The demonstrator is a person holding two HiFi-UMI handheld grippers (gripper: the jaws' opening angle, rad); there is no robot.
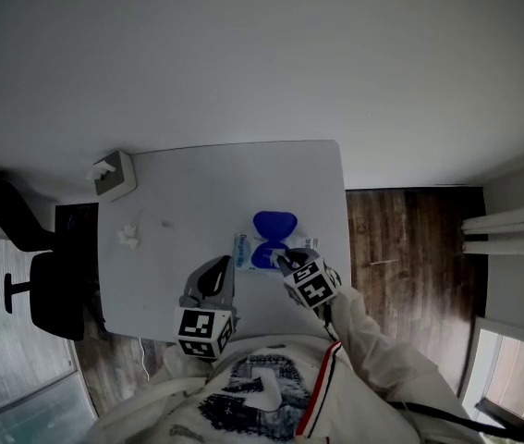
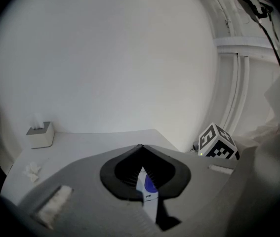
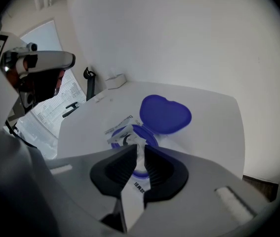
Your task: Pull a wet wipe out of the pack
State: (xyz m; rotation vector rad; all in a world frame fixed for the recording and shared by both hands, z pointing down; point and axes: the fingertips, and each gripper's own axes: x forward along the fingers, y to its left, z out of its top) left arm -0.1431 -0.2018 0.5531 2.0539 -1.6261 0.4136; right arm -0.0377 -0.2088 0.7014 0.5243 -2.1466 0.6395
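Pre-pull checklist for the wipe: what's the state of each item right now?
1. Lid flipped open: ok.
2. Right gripper shut on the wet wipe at the opening: ok.
3. Left gripper clamped on the pack edge to anchor it: ok.
4. Pack lying flat on the table: ok.
5. Only one wipe pinched: cannot tell.

The left gripper has its jaws pinched together on the pack, which shows edge-on as a white strip with a blue oval in the slit between them. Beyond lies the white table. At its far left stands a tissue box, with a crumpled scrap nearer. A marker cube sits to the right.
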